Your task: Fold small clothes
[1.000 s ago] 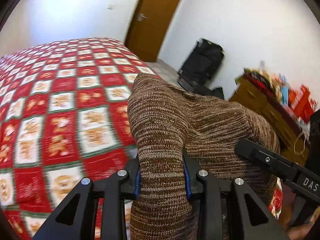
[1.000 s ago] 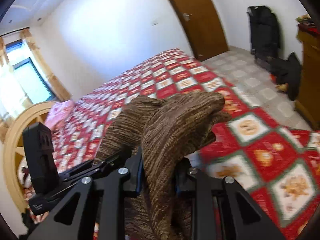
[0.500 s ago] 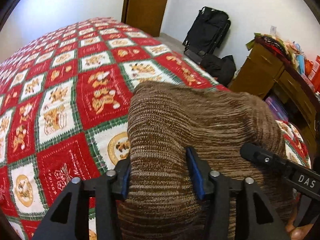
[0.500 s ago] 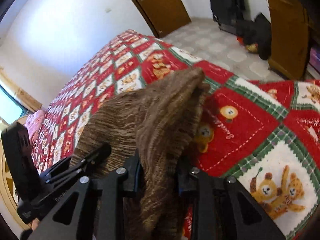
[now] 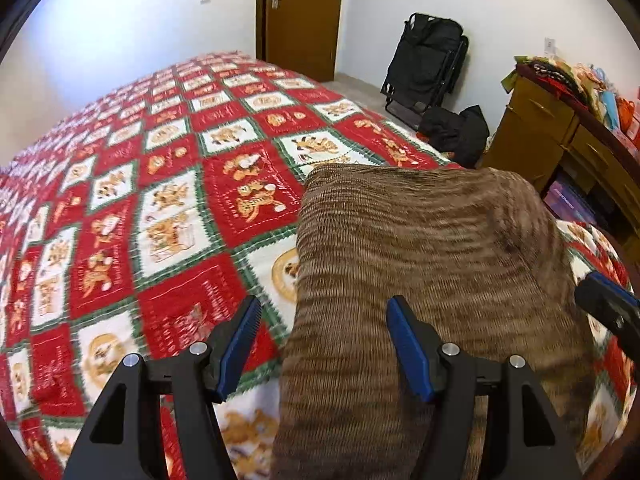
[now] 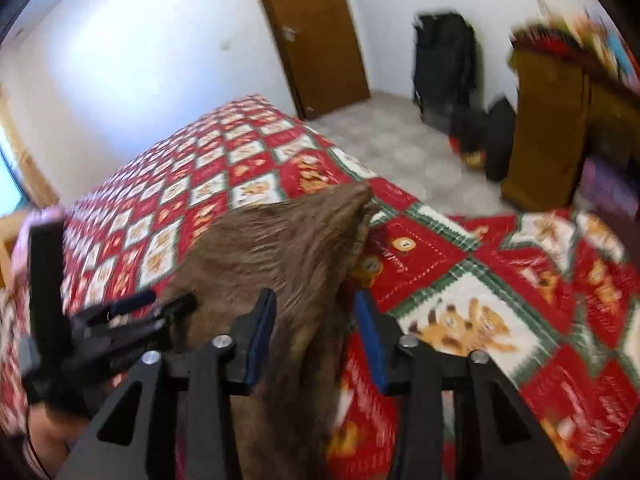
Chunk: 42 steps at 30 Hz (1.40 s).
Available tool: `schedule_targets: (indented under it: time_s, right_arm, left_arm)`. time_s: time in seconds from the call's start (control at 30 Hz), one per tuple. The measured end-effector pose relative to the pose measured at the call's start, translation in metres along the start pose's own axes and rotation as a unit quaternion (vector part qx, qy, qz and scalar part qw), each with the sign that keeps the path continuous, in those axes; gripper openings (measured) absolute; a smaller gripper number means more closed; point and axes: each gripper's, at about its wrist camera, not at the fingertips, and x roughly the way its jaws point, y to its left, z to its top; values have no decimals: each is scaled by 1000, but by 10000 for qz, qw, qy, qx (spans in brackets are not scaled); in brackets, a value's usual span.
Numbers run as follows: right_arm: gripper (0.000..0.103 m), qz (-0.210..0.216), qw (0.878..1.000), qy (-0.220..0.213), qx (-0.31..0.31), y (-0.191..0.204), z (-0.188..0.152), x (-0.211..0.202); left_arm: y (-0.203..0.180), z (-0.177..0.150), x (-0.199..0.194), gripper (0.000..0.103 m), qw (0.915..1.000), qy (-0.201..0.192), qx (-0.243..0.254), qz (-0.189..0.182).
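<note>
A brown knitted garment (image 5: 420,248) lies on the red, white and green patchwork bedspread (image 5: 160,200), near the bed's right edge. My left gripper (image 5: 324,344) is open, its blue-padded jaws spread wide over the garment's left edge, not gripping it. In the right wrist view the same garment (image 6: 288,256) lies between the jaws of my right gripper (image 6: 316,332), which is also open. The other gripper shows at the left of that view (image 6: 132,320).
A wooden dresser (image 5: 560,140) piled with colourful items stands right of the bed. A black folded chair and bags (image 5: 432,64) lean against the far wall. A brown door (image 5: 300,12) is at the back. Tiled floor (image 6: 400,152) lies beyond the bed's edge.
Both grippers were shut on the garment, holding it up. They lowered it onto the bedspread and opened, letting it go. The right view is blurred from motion.
</note>
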Motion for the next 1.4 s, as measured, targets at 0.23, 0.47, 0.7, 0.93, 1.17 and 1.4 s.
schedule_targets:
  time_s: [0.23, 0.47, 0.7, 0.93, 1.17, 1.4]
  right_arm:
    - [25, -61, 9958, 218, -887, 44, -40, -14]
    - [23, -185, 9967, 535, -587, 27, -58, -6]
    - [81, -309, 9994, -22, -132, 39, -64, -67]
    - [90, -649, 9942, -843, -140, 64, -83, -124]
    - [97, -907, 9838, -1546, 15, 64, -104, -154]
    - [99, -913, 9806, -1734, 6, 68, -114, -173]
  left_arm:
    - [-1, -33, -12, 66, 9997, 9, 78, 229]
    - [-9, -58, -12, 66, 9986, 124, 338, 387]
    - [-10, -77, -54, 66, 9980, -69, 310, 547]
    - [-15, -113, -107, 66, 9956, -495, 204, 774]
    - [-8, -134, -160, 67, 9906, -934, -125, 994]
    - [-9, -150, -204, 71, 9784, -1447, -209, 1463]
